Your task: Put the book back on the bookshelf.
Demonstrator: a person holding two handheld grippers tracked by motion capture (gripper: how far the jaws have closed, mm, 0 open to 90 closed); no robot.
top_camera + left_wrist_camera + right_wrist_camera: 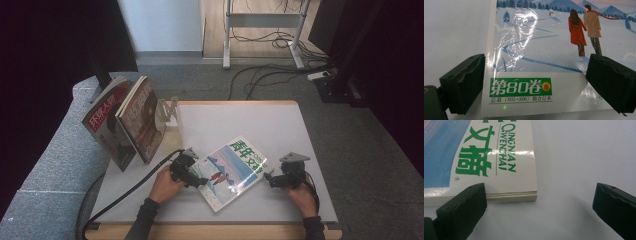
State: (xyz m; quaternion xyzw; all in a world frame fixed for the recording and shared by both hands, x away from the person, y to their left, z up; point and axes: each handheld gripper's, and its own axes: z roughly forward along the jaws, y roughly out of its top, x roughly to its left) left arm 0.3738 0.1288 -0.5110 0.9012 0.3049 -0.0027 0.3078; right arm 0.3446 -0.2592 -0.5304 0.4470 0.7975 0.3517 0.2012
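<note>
A glossy magazine [231, 171] with a snow scene and green characters lies flat and askew on the white table [260, 120]. My left gripper [199, 181] is at its near-left edge, jaws open, one on each side of the cover's lower corner [521, 92]. My right gripper [267, 177] is open just off the magazine's right corner [519, 192]; its left jaw is beside the page edge and its right jaw is over bare table.
Two magazines [125, 120] lean upright in a white rack [170, 112] at the table's far left corner. Grey carpet surrounds the table, with cables [270, 75] and desk legs beyond. Black cables trail from both grippers.
</note>
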